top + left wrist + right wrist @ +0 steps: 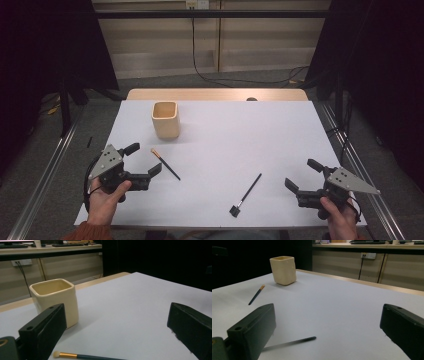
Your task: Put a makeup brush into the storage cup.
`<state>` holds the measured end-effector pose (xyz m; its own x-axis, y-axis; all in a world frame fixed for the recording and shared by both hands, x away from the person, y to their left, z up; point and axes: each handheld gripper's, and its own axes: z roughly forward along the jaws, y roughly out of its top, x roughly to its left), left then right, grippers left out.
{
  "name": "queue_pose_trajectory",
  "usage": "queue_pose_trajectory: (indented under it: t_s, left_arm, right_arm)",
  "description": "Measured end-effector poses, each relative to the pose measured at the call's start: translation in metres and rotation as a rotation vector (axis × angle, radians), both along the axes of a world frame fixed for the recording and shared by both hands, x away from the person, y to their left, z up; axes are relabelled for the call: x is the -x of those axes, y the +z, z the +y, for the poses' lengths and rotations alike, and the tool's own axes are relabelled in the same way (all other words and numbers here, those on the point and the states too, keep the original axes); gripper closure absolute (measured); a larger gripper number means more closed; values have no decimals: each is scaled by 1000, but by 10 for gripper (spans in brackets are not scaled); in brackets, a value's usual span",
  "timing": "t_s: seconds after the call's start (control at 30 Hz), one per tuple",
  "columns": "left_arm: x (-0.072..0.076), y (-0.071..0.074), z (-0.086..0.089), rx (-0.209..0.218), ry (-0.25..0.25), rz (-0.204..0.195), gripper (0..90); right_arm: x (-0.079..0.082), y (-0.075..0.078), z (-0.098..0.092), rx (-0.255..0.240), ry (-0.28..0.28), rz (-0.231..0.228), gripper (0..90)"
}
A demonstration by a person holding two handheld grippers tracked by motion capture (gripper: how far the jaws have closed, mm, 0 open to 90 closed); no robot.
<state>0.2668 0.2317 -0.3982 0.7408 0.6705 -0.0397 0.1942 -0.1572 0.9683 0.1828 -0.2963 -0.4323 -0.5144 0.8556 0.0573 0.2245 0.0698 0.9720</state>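
On the near left of the white table [220, 145], your left gripper [146, 160] sits low with its jaws spread wide, nothing between them. Just right of it lies a thin makeup brush [165, 164], pale bristle tip with gold ferrule pointing far-left, dark handle running near-right; in the left gripper view that brush [82, 356] lies flat just ahead of the jaws. Far of it stands a cream square cup [165, 119], upright, apart from the brush.

Near right: your right gripper [301, 176] is also wide, holding nothing. Left of it, well apart from the first brush, lies a second black brush [246, 194] with a flat square head at its near end, handle pointing far-right. Right gripper view shows its handle [292, 342] flat on the table by the left jaw, the cup [283, 270] far off
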Motion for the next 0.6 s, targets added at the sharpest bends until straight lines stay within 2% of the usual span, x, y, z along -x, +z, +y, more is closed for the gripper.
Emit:
queue_pose_trajectory:
  t_s: [0.23, 0.33, 0.43, 0.6]
  left_arm:
    - [-7, 3, -2, -19, -1, -6, 24]
    - [-12, 5, -2, -1, -12, 8, 23]
    - [-16, 6, -3, 4, -27, 3, 23]
    - [-20, 8, -8, -14, -47, 7, 22]
  right_arm:
    - [0, 0, 0, -5, 4, 1, 0]
    - [0, 0, 0, -2, 6, 2, 0]
    - [0, 0, 0, -2, 7, 1, 0]
    - [0, -1, 2, 5, 14, 7, 0]
